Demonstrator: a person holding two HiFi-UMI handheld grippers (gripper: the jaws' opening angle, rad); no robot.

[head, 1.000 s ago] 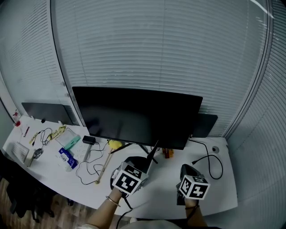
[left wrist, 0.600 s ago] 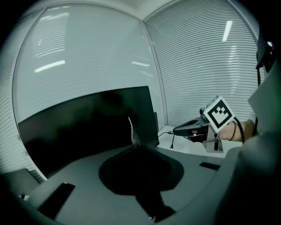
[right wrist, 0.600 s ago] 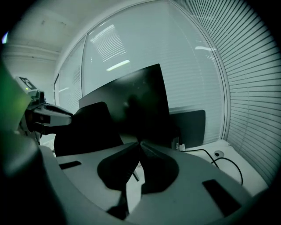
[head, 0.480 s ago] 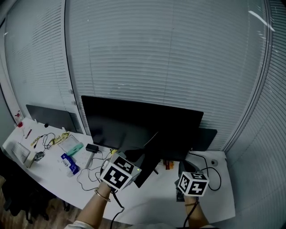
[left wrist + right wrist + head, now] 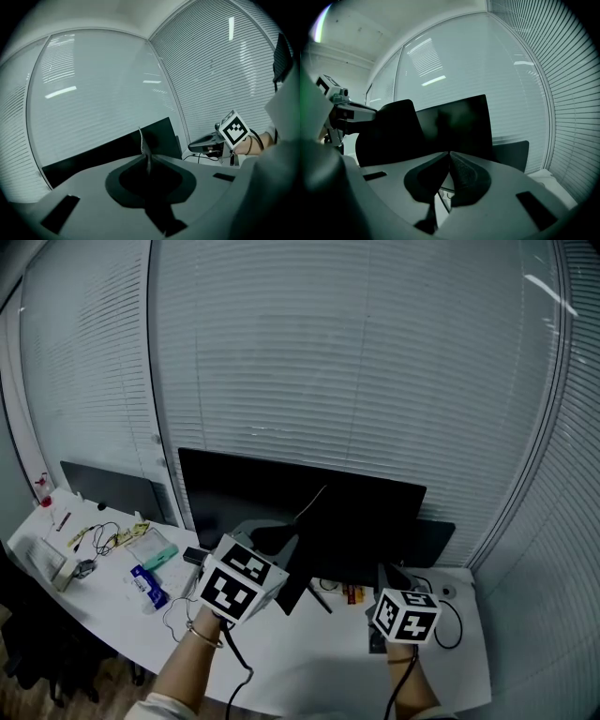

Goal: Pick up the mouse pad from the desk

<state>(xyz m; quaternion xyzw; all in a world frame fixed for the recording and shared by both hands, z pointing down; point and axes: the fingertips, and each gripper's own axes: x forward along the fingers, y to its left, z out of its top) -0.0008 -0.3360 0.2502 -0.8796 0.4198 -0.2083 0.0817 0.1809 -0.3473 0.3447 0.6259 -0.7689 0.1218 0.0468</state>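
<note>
Head view: left gripper (image 5: 274, 542) holds the mouse pad (image 5: 296, 589) on edge above the desk (image 5: 309, 662), before the monitor (image 5: 375, 512). Left gripper view: jaws narrow, clamped on its thin edge. Right gripper view: right gripper (image 5: 449, 154) jaws together, empty

No legible text or markings

The left gripper (image 5: 148, 161) has its jaws pressed together on the mouse pad (image 5: 143, 143), which shows edge-on as a thin, slightly curved strip standing up in front of the dark monitor (image 5: 161, 136). Slatted window blinds (image 5: 93, 93) rise behind the monitor. To the monitor's right, the right gripper (image 5: 191, 147), with its marker cube (image 5: 233, 131), is held by a hand (image 5: 262, 139).
</note>
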